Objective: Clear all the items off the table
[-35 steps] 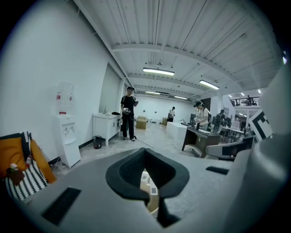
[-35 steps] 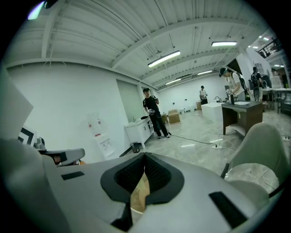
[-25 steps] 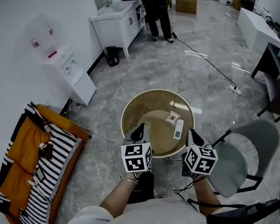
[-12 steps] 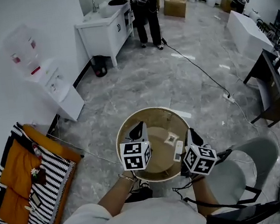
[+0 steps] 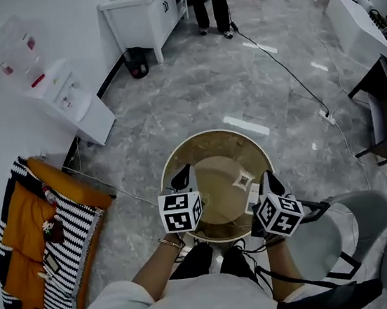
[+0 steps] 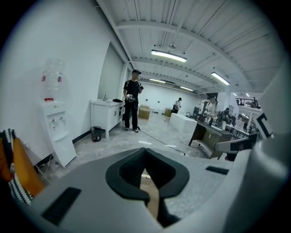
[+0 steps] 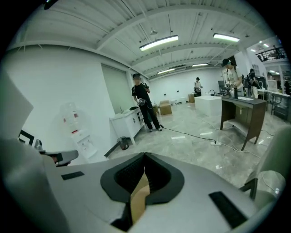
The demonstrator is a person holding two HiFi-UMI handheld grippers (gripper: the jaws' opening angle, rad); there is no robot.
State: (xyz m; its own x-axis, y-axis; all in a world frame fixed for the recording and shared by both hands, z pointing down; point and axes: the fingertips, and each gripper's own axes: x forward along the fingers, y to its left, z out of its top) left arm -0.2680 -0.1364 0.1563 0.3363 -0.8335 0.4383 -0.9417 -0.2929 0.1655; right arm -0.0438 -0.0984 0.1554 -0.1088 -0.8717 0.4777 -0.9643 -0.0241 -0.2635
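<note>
White remote [image 5: 253,197] sits right beside the right gripper [image 5: 268,177].
Both grippers are closed and empty. The left gripper [image 5: 183,175] is farther off across the table [image 5: 199,141].

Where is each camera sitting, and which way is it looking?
Head view: on the person's head, looking steeply down at the round table; the forearms, left gripper and right gripper show.
Left gripper view: rides on the left gripper, looking along its shut jaws across the room.
Right gripper view: the same on the right gripper, jaws shut too.
Shared: both gripper views see the water dispenser and the standing person.
</note>
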